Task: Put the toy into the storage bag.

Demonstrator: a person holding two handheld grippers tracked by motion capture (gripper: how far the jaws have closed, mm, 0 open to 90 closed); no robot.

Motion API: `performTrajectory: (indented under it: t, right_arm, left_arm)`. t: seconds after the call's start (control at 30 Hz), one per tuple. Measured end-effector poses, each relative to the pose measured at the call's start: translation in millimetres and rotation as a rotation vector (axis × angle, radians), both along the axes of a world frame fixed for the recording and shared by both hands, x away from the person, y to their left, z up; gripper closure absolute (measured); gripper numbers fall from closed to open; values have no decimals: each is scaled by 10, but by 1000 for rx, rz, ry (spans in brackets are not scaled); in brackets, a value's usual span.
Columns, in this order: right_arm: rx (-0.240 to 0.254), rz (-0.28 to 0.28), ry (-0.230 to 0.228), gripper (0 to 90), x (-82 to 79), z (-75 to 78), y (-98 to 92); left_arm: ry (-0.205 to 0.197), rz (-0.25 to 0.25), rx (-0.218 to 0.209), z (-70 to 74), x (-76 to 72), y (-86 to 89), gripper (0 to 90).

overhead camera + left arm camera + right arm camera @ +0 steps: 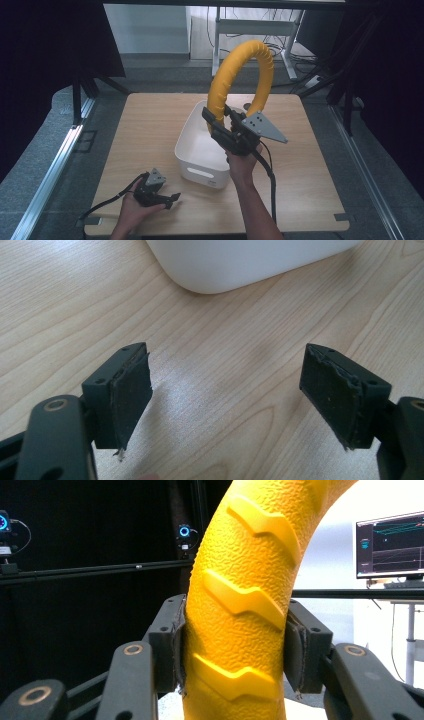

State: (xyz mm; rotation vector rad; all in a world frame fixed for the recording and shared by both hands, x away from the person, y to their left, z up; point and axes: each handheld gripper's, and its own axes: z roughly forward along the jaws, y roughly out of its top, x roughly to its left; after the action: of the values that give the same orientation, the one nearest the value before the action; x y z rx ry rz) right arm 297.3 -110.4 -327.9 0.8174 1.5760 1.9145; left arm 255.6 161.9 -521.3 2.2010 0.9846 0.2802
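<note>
Wooden table [150,130], white bin [200,145]. Right gripper [234,645] clamps yellow ring [240,75] low (top-heavy; may swing or slip); left gripper [225,390] gapes wide, empty.

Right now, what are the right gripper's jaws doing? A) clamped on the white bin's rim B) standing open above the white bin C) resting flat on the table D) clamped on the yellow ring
D: in the right gripper view both black jaws press against the sides of the yellow ring, and the high view shows the right gripper holding it upright above the white bin.
</note>
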Motion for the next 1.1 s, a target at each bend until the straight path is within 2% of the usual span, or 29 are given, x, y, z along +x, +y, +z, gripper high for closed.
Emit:
performTrajectory:
  t: [0.13,0.17,0.23,0.27,0.33,0.37,0.63,0.77,0.8,1.1]
  right_arm:
    - [2,13,8,505,20,-20,69]
    - [-18,31,11,505,28,-23,63]
    - [-17,28,9,505,36,-29,78]
    - [-3,8,13,505,43,-38,118]
    - [5,12,17,505,52,-44,143]
    - [-14,38,16,505,60,-44,132]
    - [-8,45,28,505,77,-60,215]
    - [-5,43,29,505,84,-67,237]
    - [13,28,28,505,87,-74,274]
    - [15,30,29,504,90,-92,354]
  left_arm:
    - [0,-1,-2,0,1,1,208]
    - [1,-1,-2,-2,2,0,208]
    - [0,-2,-1,-3,2,-1,208]
    - [0,-3,-2,-2,1,0,207]
    - [0,-2,-4,3,0,2,207]
    - [-1,-2,-4,5,0,5,208]
    - [0,-6,-3,2,1,3,207]
    - [0,-4,-3,3,2,3,207]
    - [1,-6,-5,2,2,3,208]
    - [0,-3,-5,4,-1,3,208]
